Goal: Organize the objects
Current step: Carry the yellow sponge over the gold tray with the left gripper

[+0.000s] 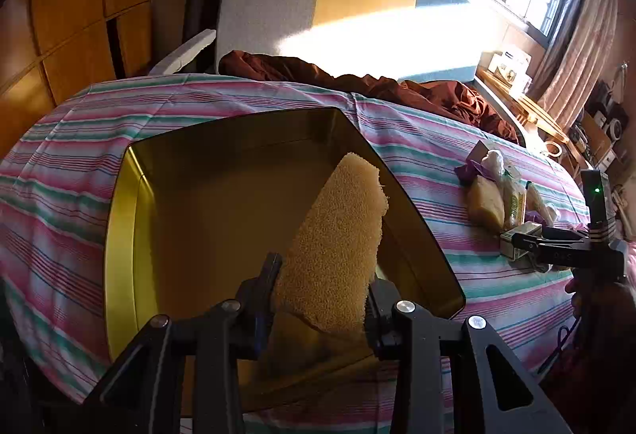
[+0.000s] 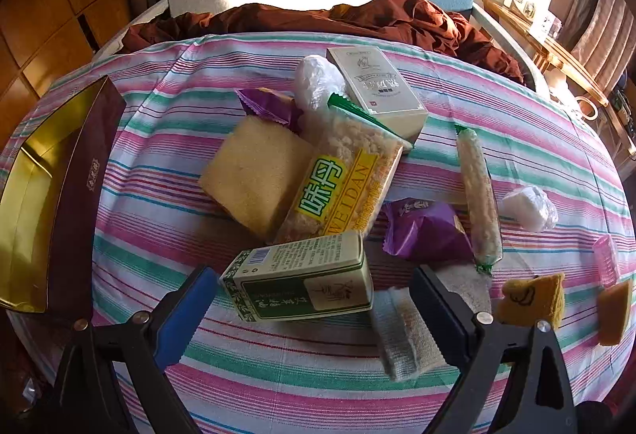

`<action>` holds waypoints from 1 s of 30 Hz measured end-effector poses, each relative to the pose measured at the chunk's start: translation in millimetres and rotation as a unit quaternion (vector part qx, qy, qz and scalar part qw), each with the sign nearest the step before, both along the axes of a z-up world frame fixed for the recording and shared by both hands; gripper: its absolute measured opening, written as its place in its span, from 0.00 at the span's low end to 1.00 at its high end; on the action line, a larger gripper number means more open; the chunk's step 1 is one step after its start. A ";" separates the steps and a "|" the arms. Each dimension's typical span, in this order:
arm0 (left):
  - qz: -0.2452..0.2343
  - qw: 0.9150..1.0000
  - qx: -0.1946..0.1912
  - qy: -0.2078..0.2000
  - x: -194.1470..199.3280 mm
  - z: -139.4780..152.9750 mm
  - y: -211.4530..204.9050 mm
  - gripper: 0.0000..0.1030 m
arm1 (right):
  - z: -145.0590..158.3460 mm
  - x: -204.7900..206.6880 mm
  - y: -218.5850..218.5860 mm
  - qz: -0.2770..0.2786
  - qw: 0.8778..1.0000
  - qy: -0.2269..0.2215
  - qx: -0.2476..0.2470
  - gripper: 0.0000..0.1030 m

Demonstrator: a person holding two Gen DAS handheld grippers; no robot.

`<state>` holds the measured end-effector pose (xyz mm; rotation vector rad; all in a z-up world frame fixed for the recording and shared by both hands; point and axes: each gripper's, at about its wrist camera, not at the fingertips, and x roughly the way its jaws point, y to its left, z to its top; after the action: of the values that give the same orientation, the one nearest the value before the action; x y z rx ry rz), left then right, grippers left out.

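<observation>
My left gripper [image 1: 324, 294] pinches the soft, light sponge [image 1: 338, 235] by its near end over the gold box [image 1: 123, 219]; right gripper [image 2: 314, 310] gapes around the stiff green carton [image 2: 302, 279], grab long sides.

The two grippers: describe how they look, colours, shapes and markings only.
The left gripper is a black frame of angled struts joined by round silver bolts, with a blue pad on one finger. The right gripper has the same black struts and silver bolts, and flat blue pads on its fingers. Seen from the left wrist view, an upright black block on it shows a small green light.
</observation>
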<state>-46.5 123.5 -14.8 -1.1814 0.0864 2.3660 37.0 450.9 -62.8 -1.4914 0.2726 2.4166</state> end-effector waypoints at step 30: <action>0.105 0.992 -0.006 -0.063 -14.1 -47.3 -82.1 0.37 | -15.6 -12.8 -24.2 0.039 0.998 -0.020 0.041 0.71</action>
<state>-60.7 41.4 -62.1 -1.4045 -0.0693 2.4638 24.2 426.7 -78.4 -1.5385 0.1069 2.4233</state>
